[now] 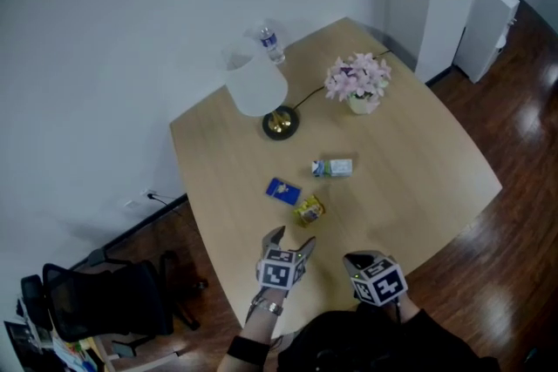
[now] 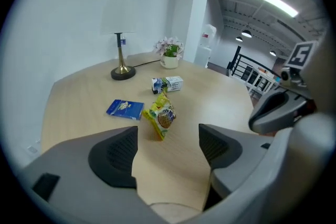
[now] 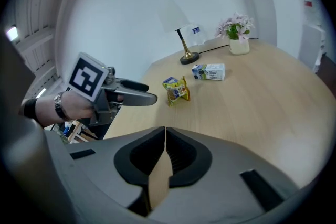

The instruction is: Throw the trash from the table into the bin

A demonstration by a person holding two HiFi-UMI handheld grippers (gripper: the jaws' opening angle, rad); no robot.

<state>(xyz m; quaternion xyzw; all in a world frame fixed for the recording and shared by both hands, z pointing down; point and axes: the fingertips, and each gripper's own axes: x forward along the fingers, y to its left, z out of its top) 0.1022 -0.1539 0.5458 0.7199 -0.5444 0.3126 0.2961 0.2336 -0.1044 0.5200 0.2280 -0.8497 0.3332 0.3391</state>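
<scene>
Three bits of trash lie mid-table: a yellow snack packet (image 1: pixel 309 209) (image 2: pixel 161 115) (image 3: pixel 177 90), a flat blue packet (image 1: pixel 282 191) (image 2: pixel 125 108) and a small white-and-blue carton (image 1: pixel 333 167) (image 2: pixel 168 84) (image 3: pixel 209 72). My left gripper (image 1: pixel 292 240) (image 2: pixel 168 147) hovers over the table's near edge, open and empty, with the yellow packet just ahead of its jaws. To its right, my right gripper (image 1: pixel 359 260) (image 3: pixel 165 134) is shut on nothing. No bin shows in any view.
A white-shaded lamp (image 1: pixel 261 91), a water bottle (image 1: pixel 271 43) and a pot of pink flowers (image 1: pixel 359 83) stand at the far side of the wooden table (image 1: pixel 418 170). A black office chair (image 1: pixel 105 296) sits on the floor at lower left.
</scene>
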